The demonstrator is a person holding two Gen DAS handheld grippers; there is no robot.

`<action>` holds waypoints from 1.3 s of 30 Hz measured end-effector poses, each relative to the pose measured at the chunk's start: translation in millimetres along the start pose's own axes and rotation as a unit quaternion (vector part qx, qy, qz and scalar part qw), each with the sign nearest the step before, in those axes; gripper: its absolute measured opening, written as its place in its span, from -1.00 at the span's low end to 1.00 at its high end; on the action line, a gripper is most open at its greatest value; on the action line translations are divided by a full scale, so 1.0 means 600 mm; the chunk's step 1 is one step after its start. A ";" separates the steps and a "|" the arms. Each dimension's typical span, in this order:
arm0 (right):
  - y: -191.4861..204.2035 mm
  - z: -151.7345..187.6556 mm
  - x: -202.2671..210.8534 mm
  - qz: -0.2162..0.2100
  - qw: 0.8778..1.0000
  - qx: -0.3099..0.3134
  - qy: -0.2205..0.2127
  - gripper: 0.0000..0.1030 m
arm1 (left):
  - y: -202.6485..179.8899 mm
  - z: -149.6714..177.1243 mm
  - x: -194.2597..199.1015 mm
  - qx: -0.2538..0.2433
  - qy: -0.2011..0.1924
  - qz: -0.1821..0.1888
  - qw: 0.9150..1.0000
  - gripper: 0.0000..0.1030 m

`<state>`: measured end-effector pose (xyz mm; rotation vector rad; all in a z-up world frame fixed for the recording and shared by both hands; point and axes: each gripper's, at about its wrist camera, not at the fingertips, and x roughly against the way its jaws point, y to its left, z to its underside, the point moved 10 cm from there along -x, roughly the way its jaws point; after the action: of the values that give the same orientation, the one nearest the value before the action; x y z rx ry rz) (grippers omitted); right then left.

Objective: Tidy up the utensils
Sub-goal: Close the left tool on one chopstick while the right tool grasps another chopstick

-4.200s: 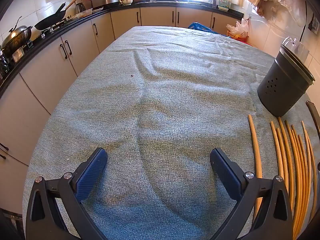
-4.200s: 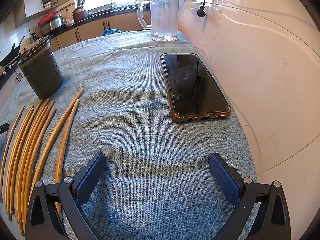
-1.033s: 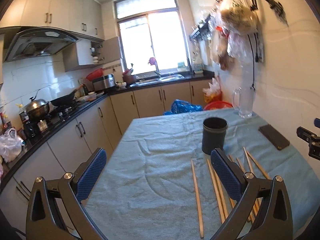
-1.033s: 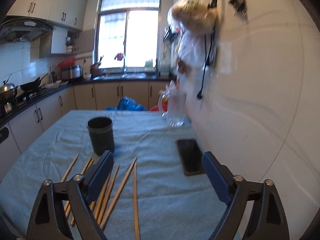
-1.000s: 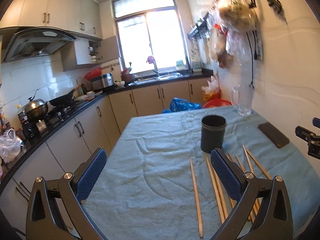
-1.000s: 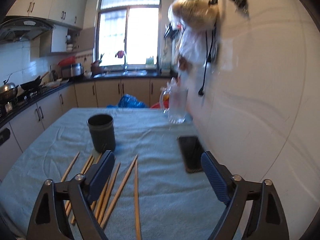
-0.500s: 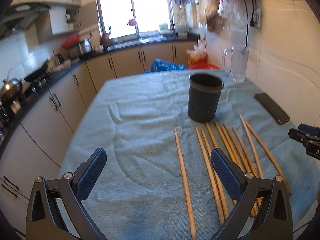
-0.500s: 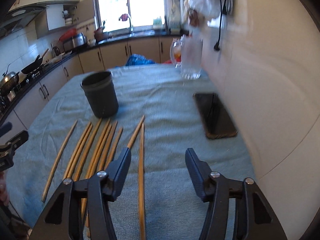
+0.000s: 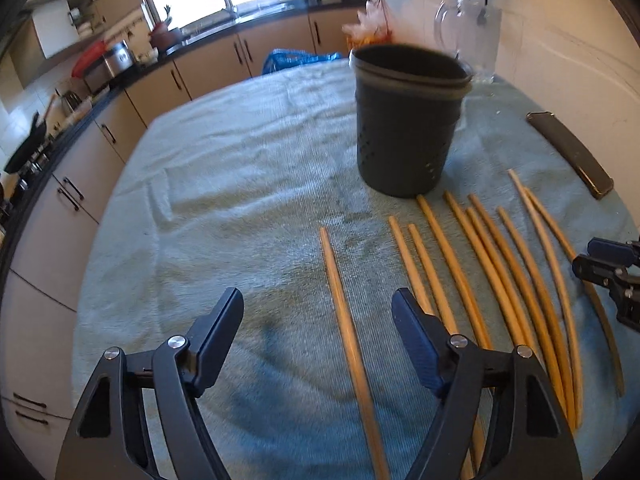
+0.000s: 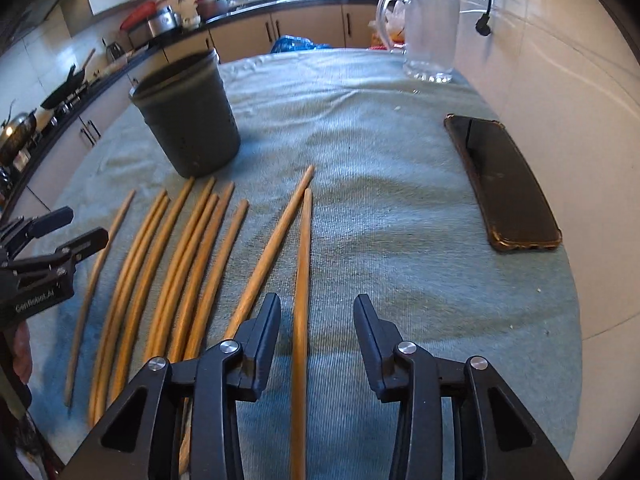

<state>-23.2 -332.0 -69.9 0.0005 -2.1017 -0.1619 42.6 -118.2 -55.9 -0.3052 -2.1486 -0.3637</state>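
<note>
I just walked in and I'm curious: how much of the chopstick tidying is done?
Nothing yet: every chopstick lies on the cloth, none visible in the dark holder. Both grippers are closing, the right gripper astride one chopstick, the left gripper astride another. Everything remains.

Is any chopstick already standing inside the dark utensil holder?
No: the utensil holder shows nothing rising above its rim, and all the visible chopsticks lie flat on the cloth.

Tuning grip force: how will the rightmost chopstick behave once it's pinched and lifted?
The rightmost chopstick, lying between the closing right hand-held gripper pads, looks thin, stiff and probably light. Its round, smooth shaft may roll or slip. Pinched near one end, it will likely droop or pivot.
</note>
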 end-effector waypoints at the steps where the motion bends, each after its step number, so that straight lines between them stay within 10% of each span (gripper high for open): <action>1: 0.000 -0.001 -0.006 0.002 1.000 0.001 0.003 -0.21 | 0.001 0.000 -0.009 0.004 0.007 0.001 1.000 0.38; 6: -0.004 -0.014 -0.018 0.013 1.000 0.007 0.008 -0.30 | 0.008 -0.001 -0.045 0.037 0.039 0.031 0.998 0.03; 22: 0.000 -0.073 -0.054 0.044 0.998 0.016 0.032 -0.51 | 0.015 -0.035 -0.070 0.054 0.036 0.043 0.997 0.00; 26: 0.000 -0.084 -0.057 0.045 0.999 0.003 0.024 -0.86 | 0.014 -0.039 -0.062 0.052 0.026 0.034 0.998 -0.88; 39: -0.016 -0.089 0.066 -0.003 0.997 -0.037 -0.060 -0.88 | 0.028 -0.039 0.078 0.105 -0.033 0.097 0.989 -0.90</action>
<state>2.0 -350.1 -10.2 -0.0492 -2.2152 -0.2480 40.4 -107.3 -2.2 -0.4072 -2.1771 -0.0151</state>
